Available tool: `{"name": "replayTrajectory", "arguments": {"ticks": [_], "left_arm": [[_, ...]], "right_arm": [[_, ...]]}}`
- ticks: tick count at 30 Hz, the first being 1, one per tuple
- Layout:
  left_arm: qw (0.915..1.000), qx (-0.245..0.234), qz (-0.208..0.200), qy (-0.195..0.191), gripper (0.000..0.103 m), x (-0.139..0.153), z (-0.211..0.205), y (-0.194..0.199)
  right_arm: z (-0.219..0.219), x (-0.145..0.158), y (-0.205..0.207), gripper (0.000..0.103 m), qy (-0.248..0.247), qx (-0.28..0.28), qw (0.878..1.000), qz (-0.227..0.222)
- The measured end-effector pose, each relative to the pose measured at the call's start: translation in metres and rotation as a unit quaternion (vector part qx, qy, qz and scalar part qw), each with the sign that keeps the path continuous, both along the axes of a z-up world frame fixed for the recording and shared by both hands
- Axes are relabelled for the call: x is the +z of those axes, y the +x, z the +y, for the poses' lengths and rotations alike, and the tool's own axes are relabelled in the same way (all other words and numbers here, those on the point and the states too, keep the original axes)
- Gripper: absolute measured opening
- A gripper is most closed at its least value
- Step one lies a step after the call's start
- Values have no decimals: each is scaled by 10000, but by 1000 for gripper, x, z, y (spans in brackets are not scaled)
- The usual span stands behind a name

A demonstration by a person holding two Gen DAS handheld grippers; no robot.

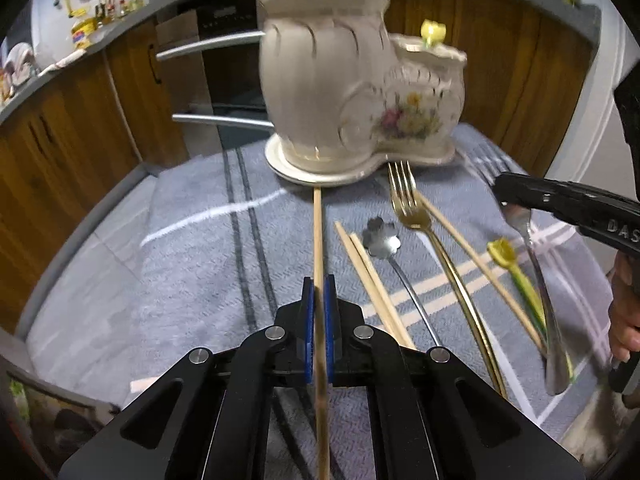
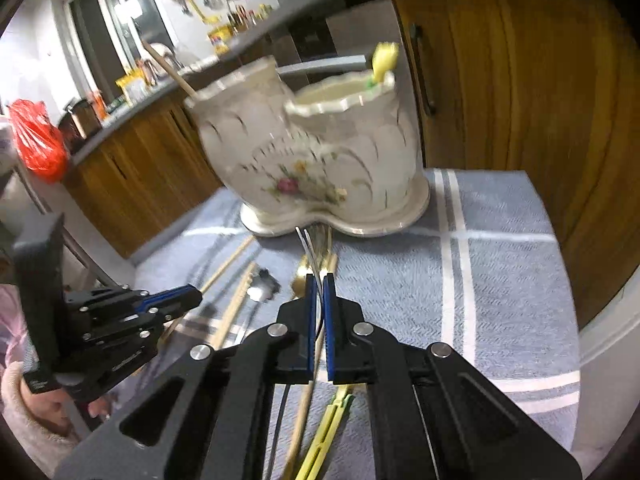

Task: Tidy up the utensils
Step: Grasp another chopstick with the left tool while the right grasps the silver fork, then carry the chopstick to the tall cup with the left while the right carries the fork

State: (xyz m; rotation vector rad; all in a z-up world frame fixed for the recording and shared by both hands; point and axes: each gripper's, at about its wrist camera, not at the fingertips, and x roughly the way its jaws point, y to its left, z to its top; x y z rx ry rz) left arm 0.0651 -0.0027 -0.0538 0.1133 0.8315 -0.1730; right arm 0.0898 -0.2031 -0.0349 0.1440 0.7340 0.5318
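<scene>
One two-pot ceramic holder [image 1: 352,92], five wooden chopsticks [image 1: 318,236], one gold fork [image 1: 412,208], two silver spoons [image 1: 382,238], two yellow tulip-headed utensils [image 1: 506,256], one striped cloth [image 1: 192,248], two grippers [image 1: 319,292].

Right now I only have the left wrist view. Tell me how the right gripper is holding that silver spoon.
Observer: The right gripper has its blue pads pinched on the silver spoon. The spoon shows edge-on as a thin metal strip between them.
Operator: Look into the small compartment for me.
Observer: The right wrist view sees into its mouth. The only thing showing there is the yellow-topped utensil, against the far rim.
Operator: Now report the chopstick in the tall compartment.
Observer: From this side that chopstick leans out to the left over the rim, not upright.
</scene>
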Motion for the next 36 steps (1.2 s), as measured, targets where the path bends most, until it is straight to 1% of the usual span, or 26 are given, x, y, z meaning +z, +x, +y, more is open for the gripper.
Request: {"name": "replayTrajectory", "arguments": {"ticks": [2,4,8,11,14,17,19,21,25,27,32,36], "left_arm": [[9999,31,-82,-94,5,4,4,-3],[9998,15,-125,-176,5,8,7,-7],[9997,-107,-152,-187,5,13,8,-20],[9998,-182,46,-92,5,6,8,-21],[9989,-261,351,157,5,-4,2,-19],[9959,-417,665,456,5,-6,-4,-14],[9940,-441,844,541,5,-7,-6,-11],[9923,-463,962,636,11,-9,-8,-8],[9900,-545,1046,769,11,-9,-10,-3],[9892,-572,1049,844,5,-9,-11,-1],[9910,-529,874,868,5,-6,-9,-5],[9943,-665,483,671,5,10,-9,-27]], "right_arm": [[-1,9,-9,3,51,16,9997,-236],[-1,17,-16,3,94,63,9992,-379],[-2,32,-29,3,88,89,9975,-698],[0,36,-32,3,76,103,9967,-798],[3,36,-32,3,44,124,9966,-809],[-2,40,-35,3,87,156,9965,-817],[-4,43,-39,3,142,178,9960,-863],[-9,47,-43,3,212,190,9953,-928],[-17,57,-52,3,280,178,9931,-1128],[-21,63,-57,3,312,132,9913,-1270],[-32,75,-66,3,325,-69,9863,-1614],[-43,82,-65,3,314,-328,9824,-1813]]}}
